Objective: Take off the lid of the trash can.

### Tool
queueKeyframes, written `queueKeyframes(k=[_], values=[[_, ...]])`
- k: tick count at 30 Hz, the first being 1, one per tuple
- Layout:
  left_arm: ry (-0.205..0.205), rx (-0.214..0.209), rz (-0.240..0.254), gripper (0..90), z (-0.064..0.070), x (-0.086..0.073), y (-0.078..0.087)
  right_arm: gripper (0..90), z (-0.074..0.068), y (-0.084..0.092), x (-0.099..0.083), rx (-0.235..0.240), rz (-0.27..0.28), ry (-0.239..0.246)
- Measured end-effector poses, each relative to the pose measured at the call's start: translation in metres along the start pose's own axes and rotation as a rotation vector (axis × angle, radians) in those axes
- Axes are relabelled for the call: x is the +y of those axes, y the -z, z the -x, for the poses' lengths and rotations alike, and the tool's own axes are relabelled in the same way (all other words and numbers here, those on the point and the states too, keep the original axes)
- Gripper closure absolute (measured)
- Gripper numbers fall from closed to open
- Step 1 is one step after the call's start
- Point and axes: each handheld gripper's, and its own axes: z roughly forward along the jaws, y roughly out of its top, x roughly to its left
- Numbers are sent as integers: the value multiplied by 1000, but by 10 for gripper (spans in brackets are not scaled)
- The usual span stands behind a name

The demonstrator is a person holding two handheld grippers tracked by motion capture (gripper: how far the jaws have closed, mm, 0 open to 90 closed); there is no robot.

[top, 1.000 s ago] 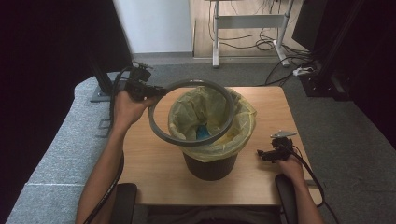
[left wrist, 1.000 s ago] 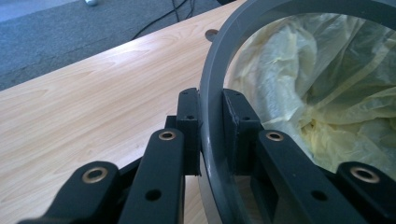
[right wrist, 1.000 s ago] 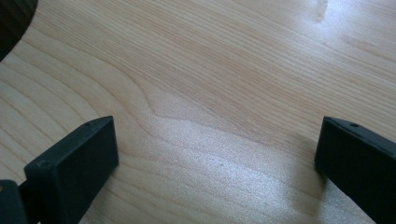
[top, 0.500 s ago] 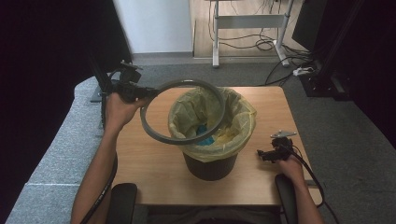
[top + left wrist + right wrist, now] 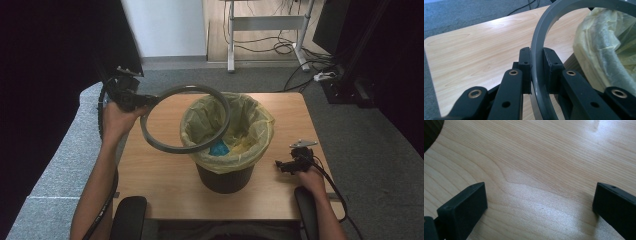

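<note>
Grey ring (image 5: 186,120), yellow bin liner (image 5: 255,120)

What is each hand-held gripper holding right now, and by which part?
The left hand-held gripper is shut on the grey ring, clamping its band at the edge nearest the hand. The right hand-held gripper is open over the table, holding nothing.

A wooden table (image 5: 165,175) fills the middle of the high view, its pale grain also showing in both gripper views. Grey carpet (image 5: 385,165) surrounds it on the left and right. At the top centre stands a metal desk frame (image 5: 265,22) with loose cables (image 5: 280,47) beneath it. A power strip (image 5: 325,76) lies at the upper right. Two black armrests (image 5: 129,217) sit along the bottom edge.
</note>
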Motion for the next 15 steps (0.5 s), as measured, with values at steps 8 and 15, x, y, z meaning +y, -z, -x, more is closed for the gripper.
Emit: queueKeyframes(k=[8, 15], values=[[22, 13, 7, 783, -12, -8, 8, 0, 0, 0, 0, 0, 0, 0], [42, 30, 14, 784, -22, -16, 16, 0, 0, 0, 0, 0, 0, 0]])
